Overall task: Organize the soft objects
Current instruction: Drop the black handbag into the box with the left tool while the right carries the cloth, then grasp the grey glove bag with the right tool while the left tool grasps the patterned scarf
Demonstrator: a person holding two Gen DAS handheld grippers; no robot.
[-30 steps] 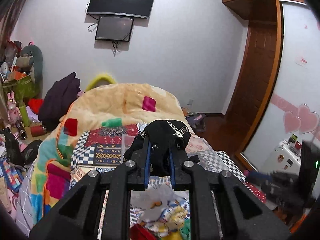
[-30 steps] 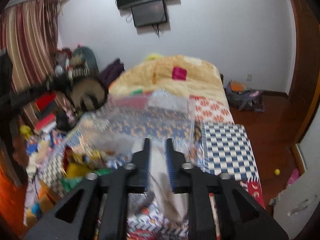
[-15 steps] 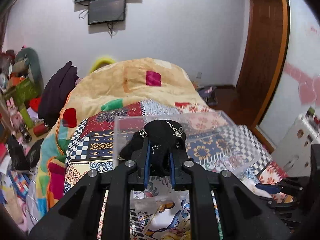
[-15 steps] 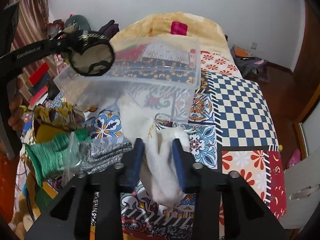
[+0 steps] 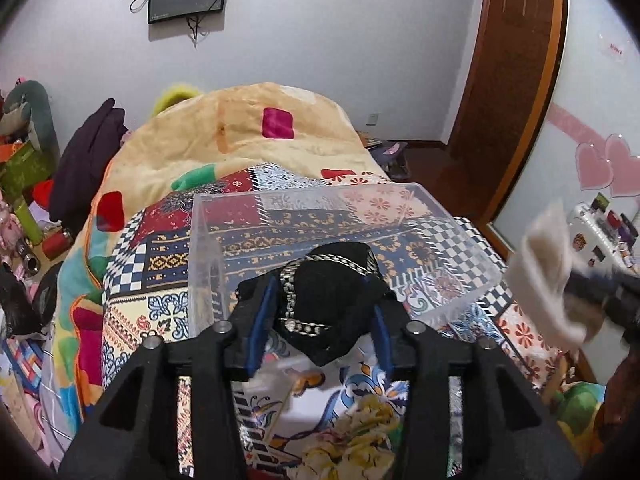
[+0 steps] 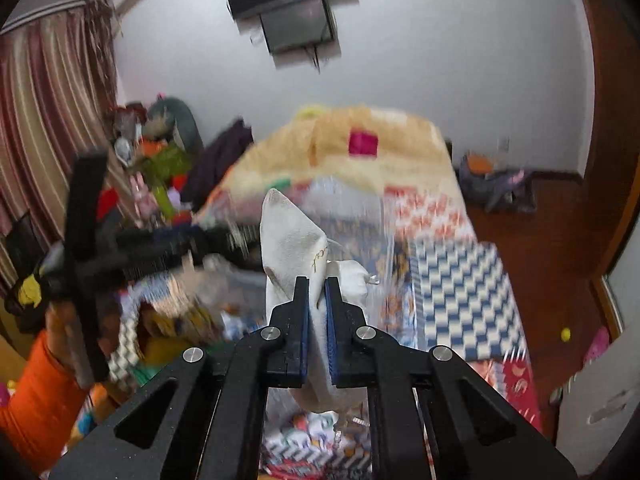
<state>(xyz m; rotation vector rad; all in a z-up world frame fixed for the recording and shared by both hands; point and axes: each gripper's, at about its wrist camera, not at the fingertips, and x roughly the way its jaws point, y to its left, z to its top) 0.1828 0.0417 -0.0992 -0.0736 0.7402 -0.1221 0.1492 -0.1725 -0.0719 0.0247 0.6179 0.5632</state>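
Note:
My left gripper [image 5: 322, 296] is open, its jaws wide apart, with a black sock with patterned trim [image 5: 328, 300] lying loosely between them, over the near edge of a clear plastic box [image 5: 200, 248] on the bed. My right gripper [image 6: 317, 292] is shut on a white sock [image 6: 292, 248] and holds it up in the air. In the left wrist view the white sock [image 5: 544, 272] shows blurred at the right. In the right wrist view the left gripper [image 6: 224, 240] is a blurred dark shape at the left.
A patchwork quilt [image 5: 160, 280] and a yellow blanket [image 5: 224, 132] cover the bed. Loose colourful clothes [image 5: 360, 432] lie on the near part. Clutter stands left of the bed [image 5: 28, 184]. A wooden door [image 5: 508, 80] is at the right.
My left gripper has opened over the box, and the black sock now sits loose. My right gripper has lifted the white sock and swung up; its view is blurred.

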